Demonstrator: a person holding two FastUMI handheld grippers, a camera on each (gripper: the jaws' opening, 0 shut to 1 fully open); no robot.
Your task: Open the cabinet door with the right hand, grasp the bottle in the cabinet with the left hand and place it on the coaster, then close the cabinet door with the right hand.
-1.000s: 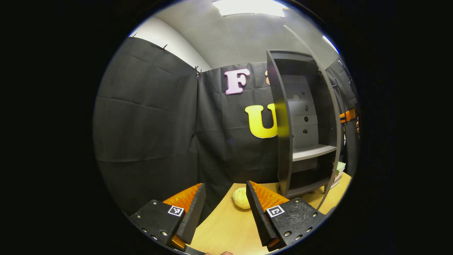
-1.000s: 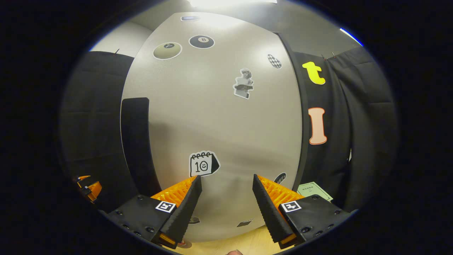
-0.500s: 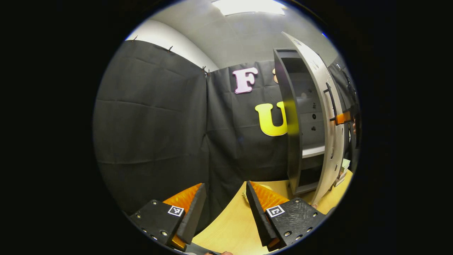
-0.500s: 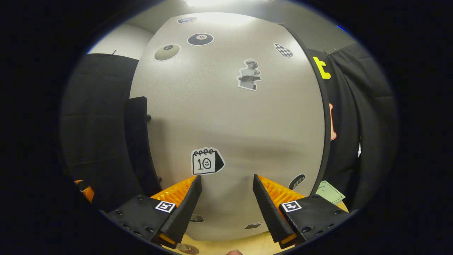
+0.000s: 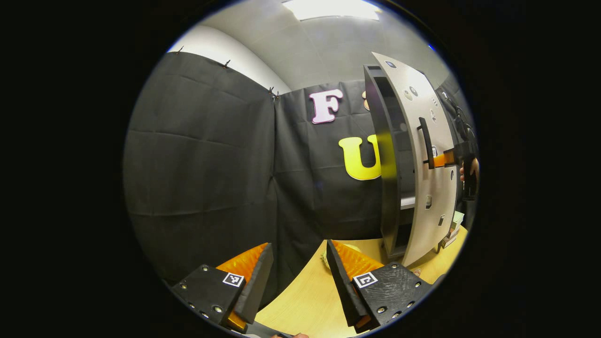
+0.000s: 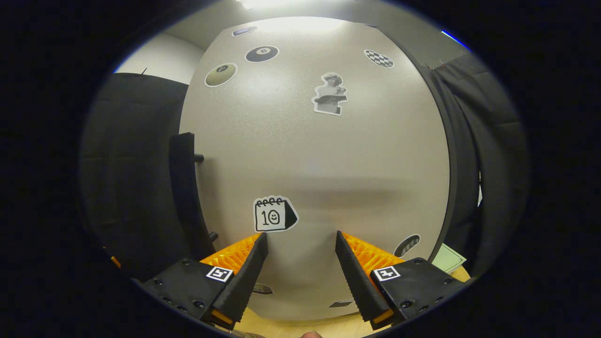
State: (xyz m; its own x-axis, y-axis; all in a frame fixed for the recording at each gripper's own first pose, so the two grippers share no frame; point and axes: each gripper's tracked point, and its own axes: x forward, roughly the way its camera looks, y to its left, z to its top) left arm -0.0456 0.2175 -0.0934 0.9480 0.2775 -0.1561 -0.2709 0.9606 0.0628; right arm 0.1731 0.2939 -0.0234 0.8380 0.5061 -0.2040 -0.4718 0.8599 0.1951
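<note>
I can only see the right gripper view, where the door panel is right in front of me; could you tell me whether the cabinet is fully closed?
Observer: Not yet. In the left gripper view the cabinet door stands ajar, with a shelf visible through the gap.
Operator: Thank you. Where does my gripper meet the door?
Observer: The right gripper reaches the door's face just beside the handle, near its lower end.
Operator: And the left gripper?
Observer: The left gripper is open and empty, above the table.
</note>
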